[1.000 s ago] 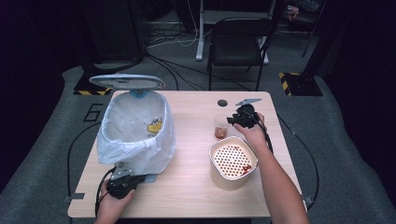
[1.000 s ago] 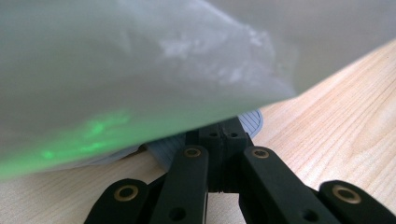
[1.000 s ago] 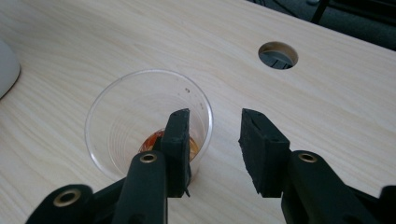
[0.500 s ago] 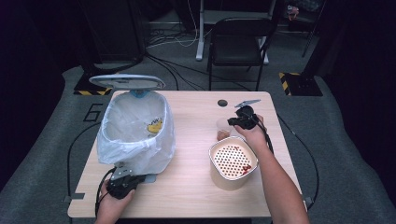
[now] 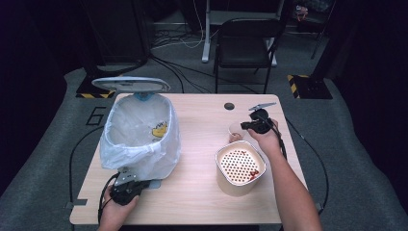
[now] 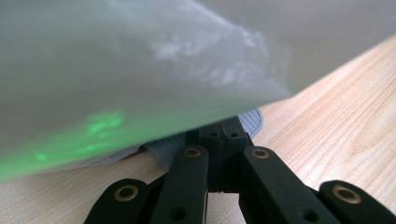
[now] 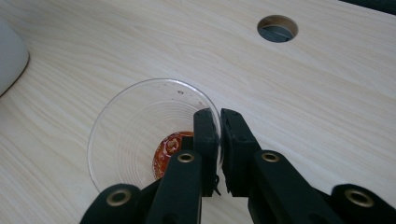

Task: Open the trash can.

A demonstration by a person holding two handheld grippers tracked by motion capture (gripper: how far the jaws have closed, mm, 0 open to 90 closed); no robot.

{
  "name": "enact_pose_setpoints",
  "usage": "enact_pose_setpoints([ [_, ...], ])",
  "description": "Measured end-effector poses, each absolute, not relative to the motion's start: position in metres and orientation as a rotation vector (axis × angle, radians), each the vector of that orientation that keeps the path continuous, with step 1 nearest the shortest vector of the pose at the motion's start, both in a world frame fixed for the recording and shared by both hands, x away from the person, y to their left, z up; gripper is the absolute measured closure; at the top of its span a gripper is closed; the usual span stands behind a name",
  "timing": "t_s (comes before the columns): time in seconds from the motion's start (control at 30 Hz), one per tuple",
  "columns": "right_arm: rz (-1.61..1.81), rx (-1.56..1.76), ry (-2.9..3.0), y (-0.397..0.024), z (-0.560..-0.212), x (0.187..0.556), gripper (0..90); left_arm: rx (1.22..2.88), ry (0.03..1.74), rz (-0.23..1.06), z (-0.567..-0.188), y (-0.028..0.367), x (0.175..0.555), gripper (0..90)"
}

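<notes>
The high view looks down on the whole tabletop (image 5: 202,139), while both gripper views sit close behind their fingers (image 7: 205,140), sharing that wood.

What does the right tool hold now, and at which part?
The right tool holds the clear plastic cup by its rim, one jaw inside the wall and one outside.

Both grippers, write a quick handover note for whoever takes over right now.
Right gripper: jaws pinch the rim of the clear plastic cup, which holds a little red residue; it stands on the table behind the white perforated container.
Left gripper: at the foot of the bag-lined bin, lid up; jaw state unclear.
Done: cup gripped.
Left: probably tipping the cup out, destination unconfirmed.
</notes>
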State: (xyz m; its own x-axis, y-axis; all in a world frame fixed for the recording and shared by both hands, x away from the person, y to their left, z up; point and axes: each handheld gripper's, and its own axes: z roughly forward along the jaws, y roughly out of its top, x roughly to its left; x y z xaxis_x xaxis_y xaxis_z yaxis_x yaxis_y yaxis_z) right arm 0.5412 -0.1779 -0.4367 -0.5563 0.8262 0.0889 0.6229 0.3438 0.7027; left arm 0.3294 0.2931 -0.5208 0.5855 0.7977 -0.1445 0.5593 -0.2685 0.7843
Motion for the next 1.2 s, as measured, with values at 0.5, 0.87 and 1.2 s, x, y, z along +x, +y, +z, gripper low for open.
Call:
enact_pose_setpoints([
  [0.5,0.985,1.371,2.283,-0.236,-0.432,0.495,86.3,1.962,1.090,0.349,-0.520,0.292,0.329,90.0],
  [0.87,0.967,1.443,2.283,-0.263,-0.433,0.458,86.1,1.964,1.085,0.347,-0.520,0.293,0.330,90.0],
  [1.2,0.982,1.493,2.239,-0.269,-0.437,0.441,81.3,1.969,1.087,0.346,-0.520,0.293,0.330,90.0],
])
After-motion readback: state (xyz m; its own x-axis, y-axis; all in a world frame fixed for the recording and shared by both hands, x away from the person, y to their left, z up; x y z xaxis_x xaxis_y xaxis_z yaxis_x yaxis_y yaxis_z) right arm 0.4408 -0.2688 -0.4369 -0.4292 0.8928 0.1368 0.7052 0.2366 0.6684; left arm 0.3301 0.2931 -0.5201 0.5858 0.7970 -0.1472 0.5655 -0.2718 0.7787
